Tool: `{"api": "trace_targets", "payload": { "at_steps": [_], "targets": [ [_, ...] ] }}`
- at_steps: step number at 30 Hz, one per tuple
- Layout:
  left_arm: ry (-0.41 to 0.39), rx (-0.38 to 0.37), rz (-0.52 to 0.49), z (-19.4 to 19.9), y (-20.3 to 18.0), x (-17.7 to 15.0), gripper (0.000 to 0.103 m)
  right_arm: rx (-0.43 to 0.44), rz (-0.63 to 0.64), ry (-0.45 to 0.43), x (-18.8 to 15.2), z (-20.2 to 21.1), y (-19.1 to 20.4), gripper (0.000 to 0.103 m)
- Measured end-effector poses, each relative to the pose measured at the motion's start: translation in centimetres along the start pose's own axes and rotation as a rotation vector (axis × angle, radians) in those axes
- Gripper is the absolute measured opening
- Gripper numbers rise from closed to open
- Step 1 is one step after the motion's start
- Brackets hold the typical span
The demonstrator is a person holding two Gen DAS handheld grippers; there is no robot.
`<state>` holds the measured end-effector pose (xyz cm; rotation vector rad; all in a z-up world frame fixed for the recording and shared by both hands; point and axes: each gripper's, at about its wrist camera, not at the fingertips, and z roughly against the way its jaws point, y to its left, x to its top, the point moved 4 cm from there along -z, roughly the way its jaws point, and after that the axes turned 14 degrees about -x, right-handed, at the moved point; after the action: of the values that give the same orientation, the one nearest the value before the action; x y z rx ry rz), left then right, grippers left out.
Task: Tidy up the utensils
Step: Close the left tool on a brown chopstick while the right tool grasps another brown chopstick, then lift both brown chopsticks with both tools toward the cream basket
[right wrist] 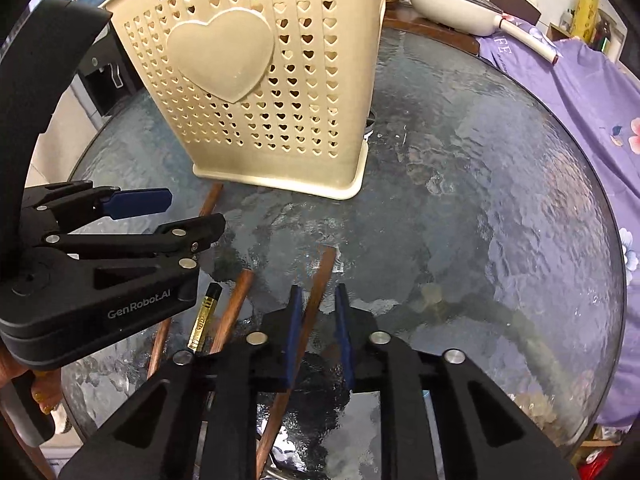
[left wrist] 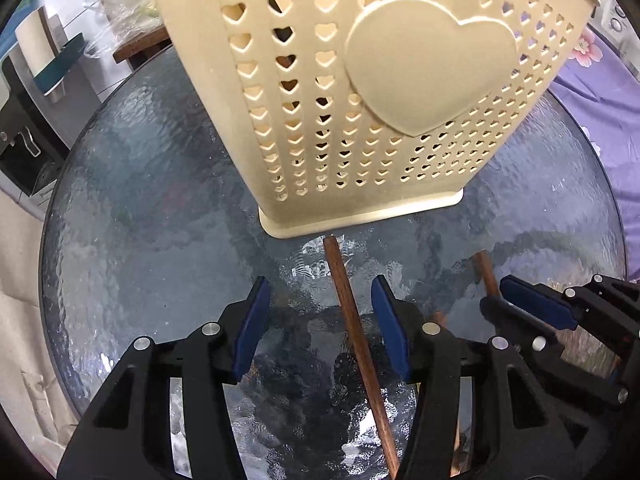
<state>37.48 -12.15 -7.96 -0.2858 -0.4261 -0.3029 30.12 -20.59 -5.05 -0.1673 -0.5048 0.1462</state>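
A: Nearest us, the right gripper (right wrist: pixel 318 312) has its jaws narrowed around a wooden chopstick (right wrist: pixel 316 292); whether they pinch it, we cannot tell. A loose hold could let the chopstick roll on the glass table (right wrist: pixel 500 184).

B: We see the left gripper (left wrist: pixel 320 316) spread open, straddling another chopstick (left wrist: pixel 348 308). Beyond stands the utensil basket (left wrist: pixel 360 92), upright.

A cream utensil holder (left wrist: pixel 360 92) with heart-shaped holes stands upright on the glass. Brown wooden chopsticks (right wrist: pixel 234 308) and 1 black-and-gold chopstick (right wrist: pixel 205 317) lie flat just before its base.
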Motion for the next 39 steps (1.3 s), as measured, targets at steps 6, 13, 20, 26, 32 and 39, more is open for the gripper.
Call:
{"api": "trace_targets", "payload": {
  "at_steps": [6,13,20,26,32,39],
  "targets": [
    [-0.008,-0.006,0.001,0.8,0.4,-1.3,0.028,0.033,-0.069,0.007,0.0,-0.2,-1.0,0.008],
    [-0.024,-0.058,0.035,1.5,2.0,-1.7,0.011,0.115,-0.161,0.009,0.1,-0.5,-2.3,0.006],
    [-0.103,-0.145,0.082,3.9,4.1,-1.9,0.007,0.193,-0.204,-0.071,0.4,1.3,-2.8,0.006],
    [-0.188,-0.171,0.041,8.0,3.7,-2.2,0.007,0.250,-0.219,-0.175,0.4,4.5,-3.6,0.006],
    [-0.267,-0.185,-0.005,11.7,2.1,-1.9,0.007,0.272,-0.193,-0.303,1.0,8.9,-4.2,0.006],
    [-0.330,-0.175,-0.051,14.7,0.8,-1.2,0.007,0.288,-0.179,-0.371,1.5,11.9,-4.7,0.006]
  ]
}}
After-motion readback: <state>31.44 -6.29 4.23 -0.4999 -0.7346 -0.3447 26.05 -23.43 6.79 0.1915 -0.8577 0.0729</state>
